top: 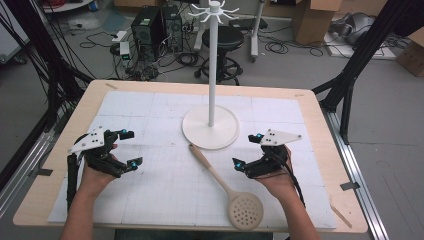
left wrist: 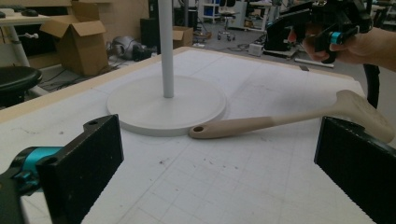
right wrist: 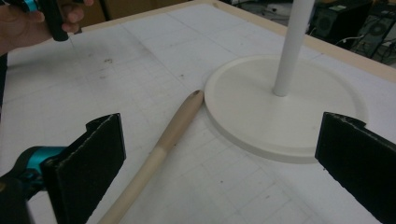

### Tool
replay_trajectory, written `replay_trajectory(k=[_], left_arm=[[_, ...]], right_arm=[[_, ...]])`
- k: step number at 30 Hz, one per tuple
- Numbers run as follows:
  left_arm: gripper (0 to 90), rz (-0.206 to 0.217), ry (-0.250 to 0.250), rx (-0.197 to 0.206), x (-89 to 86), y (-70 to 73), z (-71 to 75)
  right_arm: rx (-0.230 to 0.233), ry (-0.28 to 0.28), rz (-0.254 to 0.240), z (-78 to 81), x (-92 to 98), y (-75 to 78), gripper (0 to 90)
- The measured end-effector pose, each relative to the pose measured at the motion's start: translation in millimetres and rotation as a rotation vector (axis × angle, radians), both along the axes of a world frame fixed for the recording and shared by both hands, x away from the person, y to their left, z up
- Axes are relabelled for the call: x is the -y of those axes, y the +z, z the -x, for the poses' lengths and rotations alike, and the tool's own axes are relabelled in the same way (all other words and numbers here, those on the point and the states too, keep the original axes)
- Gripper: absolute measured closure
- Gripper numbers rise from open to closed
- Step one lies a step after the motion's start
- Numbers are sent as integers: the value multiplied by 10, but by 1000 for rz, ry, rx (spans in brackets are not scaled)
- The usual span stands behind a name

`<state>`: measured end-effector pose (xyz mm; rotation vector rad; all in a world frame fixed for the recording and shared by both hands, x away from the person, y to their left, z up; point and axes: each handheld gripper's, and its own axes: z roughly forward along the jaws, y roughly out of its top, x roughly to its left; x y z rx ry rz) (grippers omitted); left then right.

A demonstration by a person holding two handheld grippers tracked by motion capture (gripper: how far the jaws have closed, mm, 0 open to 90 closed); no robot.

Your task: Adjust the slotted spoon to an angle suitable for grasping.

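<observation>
In front of you a pale wooden slotted spoon [top: 226,186] lies flat on the white gridded mat [top: 150,200]. Its round perforated head points toward your edge of the table, and its handle runs diagonally away to the left. The handle tip, with a small hole, ends just beside the round base of the white hook stand [top: 210,127].

Pretty even, soft overhead light, barely any shadows on the white mat [top: 150,190]. High view's low-res and a bit mushy; gripper views go blurry on the close-up black jaws.
</observation>
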<state>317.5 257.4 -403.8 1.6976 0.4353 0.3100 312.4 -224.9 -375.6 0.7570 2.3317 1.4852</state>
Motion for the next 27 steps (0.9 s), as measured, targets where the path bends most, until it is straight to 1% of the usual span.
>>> replay_trajectory(k=[3, 4, 6, 12, 13, 14, 15, 16, 18, 20, 22, 25, 27], left_arm=[[17, -6, 4, -1, 2, 3, -1], [17, -5, 4, -2, 2, 6, 1], [18, 8, -3, 4, 5, 23, 8], [17, 5, -11, 8, 26, 37, 12], [18, 11, -15, 2, 26, 35, 10], [18, 13, -13, 5, 23, 38, 11], [17, 13, -13, 5, 23, 38, 11], [18, 22, -15, 10, 16, 43, 12], [18, 24, -15, 10, 6, 47, 13], [18, 27, -11, 10, 2, 48, 14], [17, 29, -13, 11, -2, 50, 14], [18, 32, -14, 13, -2, 52, 16], [18, 30, -14, 10, 1, 53, 17]], right_arm=[[-18, 8, 13, -37, -66, 6, 6], [-18, 8, 13, -37, -66, 6, 6], [-33, 11, 30, -65, -127, 15, 6], [-66, 29, 67, -122, -253, 6, 6], [-72, 29, 77, -130, -279, 7, 8], [-77, 30, 85, -137, -294, 7, 10], [-77, 30, 85, -137, -294, 7, 10], [-89, 40, 103, -158, -345, 4, 10], [-97, 45, 125, -175, -393, 9, 10], [-100, 53, 132, -184, -451, 17, 11], [-113, 60, 140, -196, -508, 16, 10], [-139, 65, 174, -223, -606, -8, 11], [-154, 63, 186, -236, -655, -25, 11]])
